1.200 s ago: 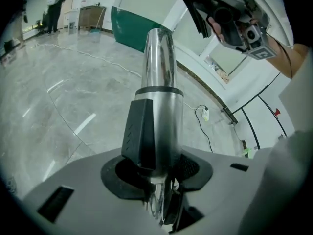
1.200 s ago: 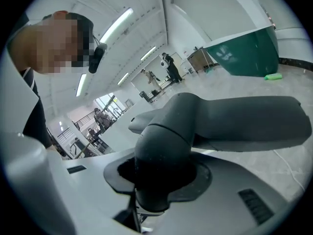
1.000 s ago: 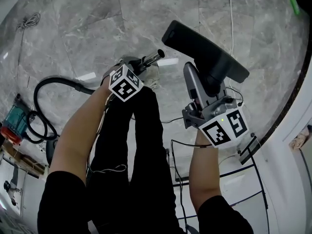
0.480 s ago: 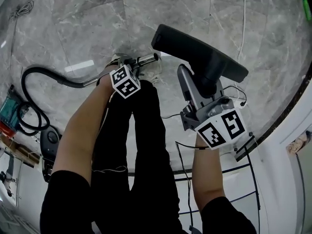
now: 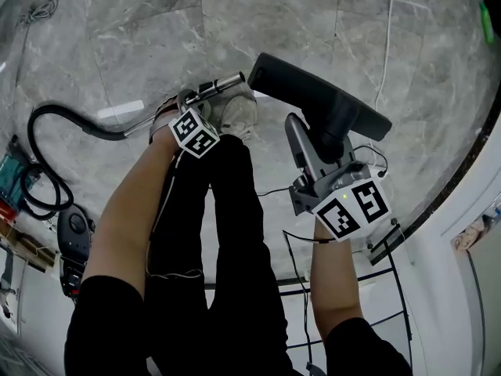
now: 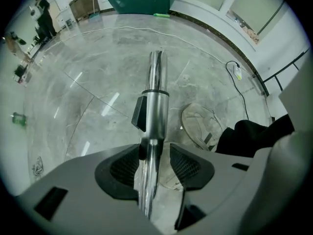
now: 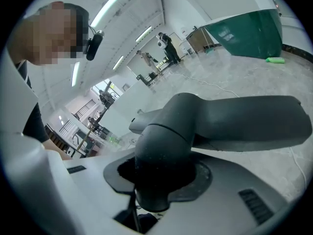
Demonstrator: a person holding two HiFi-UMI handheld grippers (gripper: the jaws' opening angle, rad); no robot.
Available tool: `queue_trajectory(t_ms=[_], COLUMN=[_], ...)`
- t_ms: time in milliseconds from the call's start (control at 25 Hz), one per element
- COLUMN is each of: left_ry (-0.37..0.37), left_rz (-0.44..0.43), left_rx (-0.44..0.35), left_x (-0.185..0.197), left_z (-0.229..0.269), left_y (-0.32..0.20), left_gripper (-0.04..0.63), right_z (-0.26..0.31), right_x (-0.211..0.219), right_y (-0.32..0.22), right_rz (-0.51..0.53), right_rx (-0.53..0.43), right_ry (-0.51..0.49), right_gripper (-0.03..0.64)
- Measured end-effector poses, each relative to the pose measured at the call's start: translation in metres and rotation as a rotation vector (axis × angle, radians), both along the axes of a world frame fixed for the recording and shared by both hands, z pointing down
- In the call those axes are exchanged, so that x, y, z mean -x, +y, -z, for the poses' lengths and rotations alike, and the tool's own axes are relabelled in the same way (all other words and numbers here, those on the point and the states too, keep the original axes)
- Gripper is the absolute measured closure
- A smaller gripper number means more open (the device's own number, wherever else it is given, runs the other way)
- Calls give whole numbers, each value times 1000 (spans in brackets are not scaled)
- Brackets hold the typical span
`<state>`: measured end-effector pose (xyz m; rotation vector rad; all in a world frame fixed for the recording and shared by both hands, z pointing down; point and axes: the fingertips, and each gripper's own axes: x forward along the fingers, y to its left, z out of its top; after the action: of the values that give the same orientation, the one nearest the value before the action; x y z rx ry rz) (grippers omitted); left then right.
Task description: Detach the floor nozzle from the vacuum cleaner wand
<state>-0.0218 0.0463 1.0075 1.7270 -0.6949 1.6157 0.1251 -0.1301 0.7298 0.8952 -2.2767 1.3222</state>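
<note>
Standing over the grey marble floor [image 5: 117,37], I see my right gripper [image 7: 157,176] clamped on the dark floor nozzle [image 5: 313,100] at its neck; my left gripper [image 6: 155,166] has its jaws just widened, loosely straddling the chrome wand [image 6: 155,106].

head view: overhead, steeply down | left gripper view: close, along wand [image 6: 155,87] | right gripper view: close, on floor nozzle [image 7: 230,124] | shared with head view: both

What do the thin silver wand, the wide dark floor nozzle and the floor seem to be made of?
Thin silver wand: probably chromed metal, mirror-bright with sharp reflections.
Wide dark floor nozzle: likely matte moulded plastic, dull sheen.
Grey veined floor: polished stone or tile, glossy.
</note>
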Motion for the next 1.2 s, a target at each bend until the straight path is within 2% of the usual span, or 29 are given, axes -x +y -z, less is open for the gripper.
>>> queue_trajectory(t_ms=[200, 400, 480, 520, 560, 600, 680, 760, 840, 920, 1080, 1200], left_ry=[-6, -40, -23, -3, 27, 76, 208, 319, 387, 420, 413, 441], left_rz=[36, 91, 124, 153, 191, 235, 344, 470, 589, 666, 647, 649], left_rx=[40, 26, 86, 123, 144, 143, 86, -18, -143, -267, -494, -597], left_x=[15, 36, 38, 37, 34, 30, 20, 20, 28, 39, 52, 53], left_z=[1, 7, 11, 13, 16, 20, 37, 69, 112, 166, 293, 396], left_y=[11, 24, 36, 41, 41, 37, 14, -20, -57, -87, -137, -168], left_gripper=[413, 414, 417, 456, 563, 584, 584, 586, 586, 586, 586, 586], right_z=[-2, -4, -3, -2, -1, 1, 6, 14, 28, 50, 114, 179], right_x=[5, 14, 16, 16, 16, 15, 14, 16, 19, 22, 30, 39], right_y=[3, 15, 16, 15, 13, 10, 6, 1, -4, -10, -26, -44], right_rz=[0, 17, 16, 11, 3, -8, -37, -60, -71, -83, -108, -129], right_rx=[12, 30, 25, 20, 14, 6, -10, -29, -52, -77, -151, -209], right_ry=[-4, 13, 24, 29, 33, 38, 46, 54, 62, 69, 81, 90], right_gripper=[469, 469, 469, 469, 469, 469, 469, 469, 469, 469, 469, 469])
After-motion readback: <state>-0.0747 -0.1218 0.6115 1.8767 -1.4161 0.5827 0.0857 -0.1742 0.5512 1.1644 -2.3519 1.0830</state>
